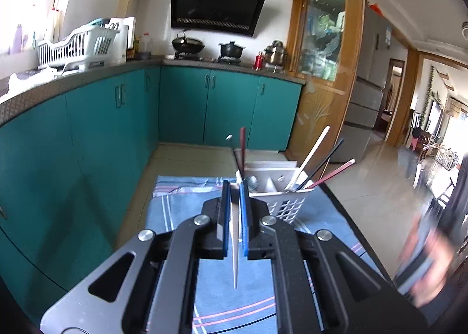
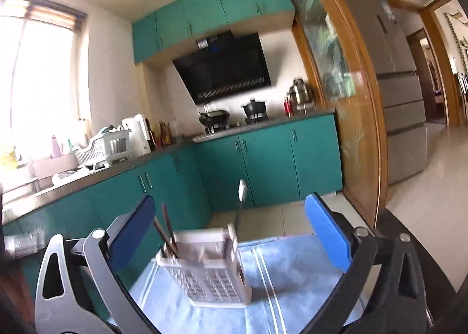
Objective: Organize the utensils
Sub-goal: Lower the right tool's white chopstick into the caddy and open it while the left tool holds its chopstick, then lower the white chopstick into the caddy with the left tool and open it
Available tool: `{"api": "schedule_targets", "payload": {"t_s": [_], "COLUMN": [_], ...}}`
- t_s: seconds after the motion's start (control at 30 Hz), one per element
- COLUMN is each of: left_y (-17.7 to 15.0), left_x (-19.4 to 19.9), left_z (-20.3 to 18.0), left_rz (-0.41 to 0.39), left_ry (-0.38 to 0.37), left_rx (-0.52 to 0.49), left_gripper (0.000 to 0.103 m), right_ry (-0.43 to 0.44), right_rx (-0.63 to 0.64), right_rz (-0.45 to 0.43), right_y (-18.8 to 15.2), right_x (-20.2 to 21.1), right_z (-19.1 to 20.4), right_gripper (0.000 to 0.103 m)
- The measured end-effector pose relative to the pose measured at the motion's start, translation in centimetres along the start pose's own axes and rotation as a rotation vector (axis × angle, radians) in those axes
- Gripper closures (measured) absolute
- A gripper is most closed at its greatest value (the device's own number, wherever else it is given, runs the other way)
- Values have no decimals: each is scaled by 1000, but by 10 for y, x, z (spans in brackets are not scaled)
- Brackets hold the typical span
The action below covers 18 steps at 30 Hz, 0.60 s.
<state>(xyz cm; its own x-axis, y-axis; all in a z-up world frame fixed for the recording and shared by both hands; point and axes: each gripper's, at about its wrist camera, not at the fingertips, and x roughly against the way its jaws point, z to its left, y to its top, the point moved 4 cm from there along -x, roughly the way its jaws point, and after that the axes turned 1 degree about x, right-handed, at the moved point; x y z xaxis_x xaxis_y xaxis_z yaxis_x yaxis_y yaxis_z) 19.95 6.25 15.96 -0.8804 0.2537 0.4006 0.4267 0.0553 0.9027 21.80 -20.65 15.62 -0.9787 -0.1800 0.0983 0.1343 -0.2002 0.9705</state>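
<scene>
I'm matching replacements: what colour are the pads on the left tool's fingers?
Blue pads on a black frame, clearest in the left wrist view.

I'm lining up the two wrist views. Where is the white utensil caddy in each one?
Left wrist: caddy right of centre, just beyond the left claw.
Right wrist: caddy low centre, tilted, between the open right claw's fingers.
Shared landmark: black range hood.
</scene>
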Motion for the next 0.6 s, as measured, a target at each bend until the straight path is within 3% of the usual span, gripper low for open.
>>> {"api": "schedule_targets", "payload": {"t_s": [0.13, 0.2, 0.27, 0.43, 0.6], "left_y": [13, 28, 45, 104, 156], "left_x": [10, 12, 11, 11, -11], "left_z": [-18, -29, -41, -74, -92], "left_rz": [-33, -42, -41, -96, -139], "left_ry": [-10, -48, -64, -49, -41], "left_rx": [-9, 7, -5, -65, -57], "left_gripper": [97, 97, 97, 97, 97], "right_ry": [-57, -69, 8, -17, -16], "right_rx": [54, 5, -110, -145, -189], "right_rz": [88, 227, 263, 211, 243], "right_y": [-92, -114, -116, -103, -107], "right_x": [22, 8, 2, 12, 11], "right_z": [-22, -33, -43, -67, -83], "right_gripper": [3, 3, 3, 3, 3]}}
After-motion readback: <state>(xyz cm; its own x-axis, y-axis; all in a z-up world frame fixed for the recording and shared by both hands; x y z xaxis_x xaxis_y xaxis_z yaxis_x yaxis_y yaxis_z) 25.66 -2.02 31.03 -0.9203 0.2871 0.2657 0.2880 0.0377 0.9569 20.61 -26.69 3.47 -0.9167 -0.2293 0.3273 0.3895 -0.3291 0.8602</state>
